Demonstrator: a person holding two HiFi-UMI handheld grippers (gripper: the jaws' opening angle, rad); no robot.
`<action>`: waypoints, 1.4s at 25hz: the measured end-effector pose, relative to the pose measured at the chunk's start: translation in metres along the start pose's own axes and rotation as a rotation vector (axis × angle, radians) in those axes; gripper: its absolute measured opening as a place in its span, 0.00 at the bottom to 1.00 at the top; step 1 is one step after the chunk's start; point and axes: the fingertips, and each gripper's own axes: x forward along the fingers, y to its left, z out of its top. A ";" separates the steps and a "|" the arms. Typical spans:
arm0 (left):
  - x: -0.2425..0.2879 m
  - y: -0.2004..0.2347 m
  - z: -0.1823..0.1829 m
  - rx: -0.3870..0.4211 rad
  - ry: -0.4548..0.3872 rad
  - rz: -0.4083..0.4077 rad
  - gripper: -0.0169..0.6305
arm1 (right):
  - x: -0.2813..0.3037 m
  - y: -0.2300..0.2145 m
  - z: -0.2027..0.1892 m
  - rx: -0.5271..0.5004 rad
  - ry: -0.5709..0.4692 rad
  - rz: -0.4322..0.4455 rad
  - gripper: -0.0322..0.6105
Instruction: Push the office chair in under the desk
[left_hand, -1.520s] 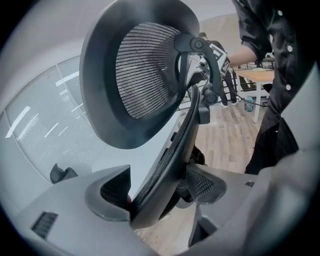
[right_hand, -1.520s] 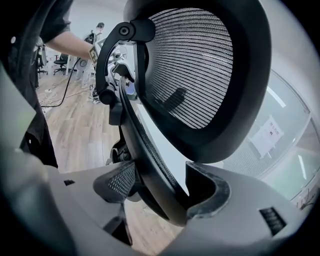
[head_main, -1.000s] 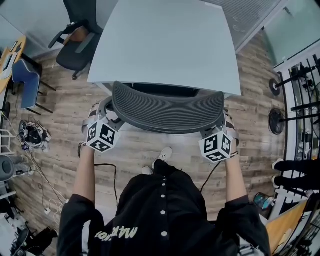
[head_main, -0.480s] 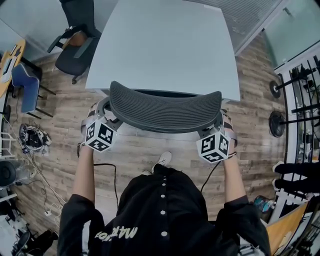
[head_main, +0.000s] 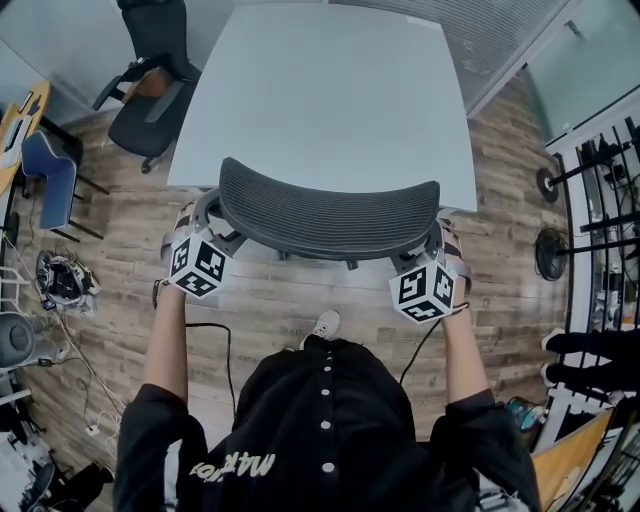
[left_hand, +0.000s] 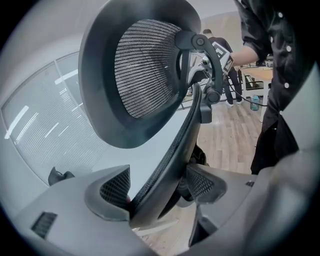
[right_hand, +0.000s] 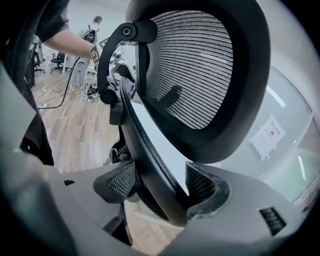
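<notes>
**Office chair position.** In the head view the office chair (head_main: 330, 215) stands at the near edge of the desk (head_main: 320, 90), with the desk at 12 o'clock from it. The curved mesh backrest runs from 9 o'clock to 3 o'clock, parallel to the desk edge, and its top overlaps that edge. The seat is hidden below the backrest, so how far it sits under the desk cannot be read.

**Grip.**
- The left gripper (head_main: 212, 228) holds the 9 o'clock end of the backrest. In the left gripper view its pads (left_hand: 112, 187) are clamped on the backrest's side frame (left_hand: 167, 160), which crosses the gap diagonally.
- The right gripper (head_main: 438, 245) holds the 3 o'clock end. Its pads (right_hand: 200, 185) pinch the frame (right_hand: 150, 165) in the same way.

**Governing relation.** The chair lies directly ahead of both sets of fingers, toward 12 o'clock. Neither gripper is nearer than the other. An even push at both ends should therefore roll the chair in straight, while an uneven push would likely swivel it.

**Surroundings.** A second chair (head_main: 150, 70) stands at 10 o'clock, well apart. The person's shoe (head_main: 325, 322) is at 6 o'clock on the wood floor (head_main: 510, 260).
</notes>
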 end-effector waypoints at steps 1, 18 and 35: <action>0.002 0.002 0.001 0.001 -0.001 0.000 0.59 | 0.001 -0.002 0.000 0.000 0.000 -0.001 0.56; 0.023 0.015 0.009 0.001 0.004 0.004 0.59 | 0.019 -0.023 -0.005 -0.006 -0.007 -0.004 0.56; 0.007 0.013 0.018 -0.037 -0.045 0.062 0.58 | 0.008 -0.030 -0.004 -0.003 -0.079 -0.068 0.56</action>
